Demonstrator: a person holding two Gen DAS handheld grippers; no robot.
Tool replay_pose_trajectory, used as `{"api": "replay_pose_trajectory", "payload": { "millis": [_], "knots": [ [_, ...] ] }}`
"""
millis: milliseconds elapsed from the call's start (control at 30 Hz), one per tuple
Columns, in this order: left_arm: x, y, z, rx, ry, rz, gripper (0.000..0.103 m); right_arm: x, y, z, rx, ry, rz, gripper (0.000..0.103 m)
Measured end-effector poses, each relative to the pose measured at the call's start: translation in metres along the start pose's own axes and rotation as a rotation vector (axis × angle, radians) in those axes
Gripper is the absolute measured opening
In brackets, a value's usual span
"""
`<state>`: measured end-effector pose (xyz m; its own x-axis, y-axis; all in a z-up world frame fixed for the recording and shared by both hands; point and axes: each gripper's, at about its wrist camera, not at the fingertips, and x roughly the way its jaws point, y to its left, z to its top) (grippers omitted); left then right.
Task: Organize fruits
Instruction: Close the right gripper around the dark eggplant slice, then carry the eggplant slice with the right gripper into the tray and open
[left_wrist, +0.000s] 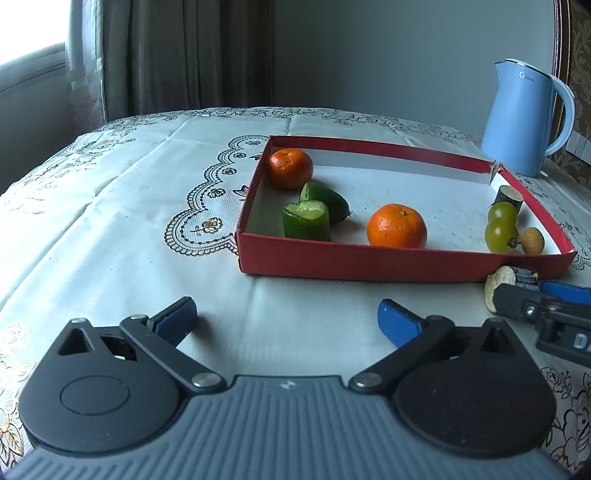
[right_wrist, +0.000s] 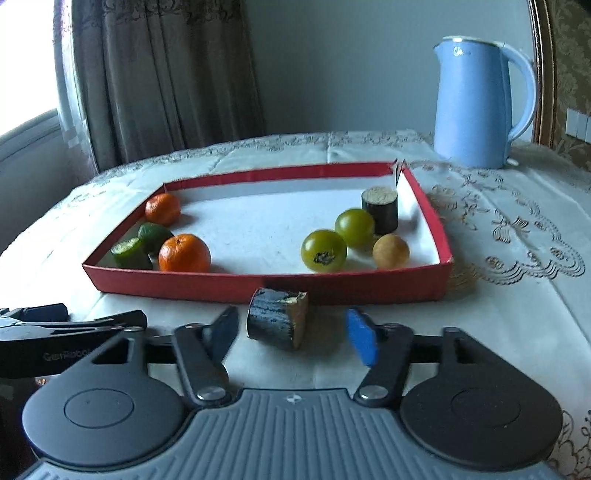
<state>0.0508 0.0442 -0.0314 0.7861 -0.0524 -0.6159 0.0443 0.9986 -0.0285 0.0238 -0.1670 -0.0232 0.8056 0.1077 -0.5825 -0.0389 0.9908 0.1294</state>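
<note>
1. Red cardboard tray (right_wrist: 266, 286) sits on the lace-covered surface (left_wrist: 122, 221), holding two oranges (right_wrist: 184, 253), cut green pieces (right_wrist: 131, 253) at its left, and two green tomatoes (right_wrist: 324, 251), a small yellow fruit (right_wrist: 390, 251) and a dark stub (right_wrist: 380, 210) at its right.
2. Right gripper (right_wrist: 291, 334) is partly open, its blue pads either side of a dark cut chunk (right_wrist: 277, 317) lying just near of the tray, not touching it.
3. Left gripper (left_wrist: 286, 321) is spread wide, holding nothing.
4. Blue kettle (right_wrist: 476, 103) stands far right.
</note>
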Motion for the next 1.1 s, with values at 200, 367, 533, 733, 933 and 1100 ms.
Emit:
{"api": "replay_pose_trajectory", "payload": {
  "millis": [200, 367, 533, 733, 933, 1100],
  "knots": [
    [0.000, 0.000, 0.000, -0.003, 0.000, -0.002, 0.103, 0.003, 0.004, -0.002, -0.019, -0.002, 0.008, 0.042],
    [0.001, 0.001, 0.000, -0.006, 0.000, -0.005, 0.103, -0.001, 0.012, -0.002, -0.057, -0.017, -0.004, 0.032],
    [0.001, 0.000, 0.000, -0.005, 0.001, -0.004, 0.103, -0.010, 0.015, 0.000, -0.097, -0.051, -0.037, 0.029],
    [0.001, 0.000, 0.000, -0.004, 0.001, -0.004, 0.103, -0.019, 0.012, 0.000, -0.131, -0.077, -0.063, 0.029],
    [0.001, 0.000, 0.000, -0.004, 0.001, -0.003, 0.103, -0.024, 0.005, -0.003, -0.137, -0.080, -0.073, 0.029],
    [0.001, 0.000, 0.000, -0.003, 0.002, -0.003, 0.103, -0.035, -0.001, -0.005, -0.159, -0.108, -0.090, 0.029]
  ]
}}
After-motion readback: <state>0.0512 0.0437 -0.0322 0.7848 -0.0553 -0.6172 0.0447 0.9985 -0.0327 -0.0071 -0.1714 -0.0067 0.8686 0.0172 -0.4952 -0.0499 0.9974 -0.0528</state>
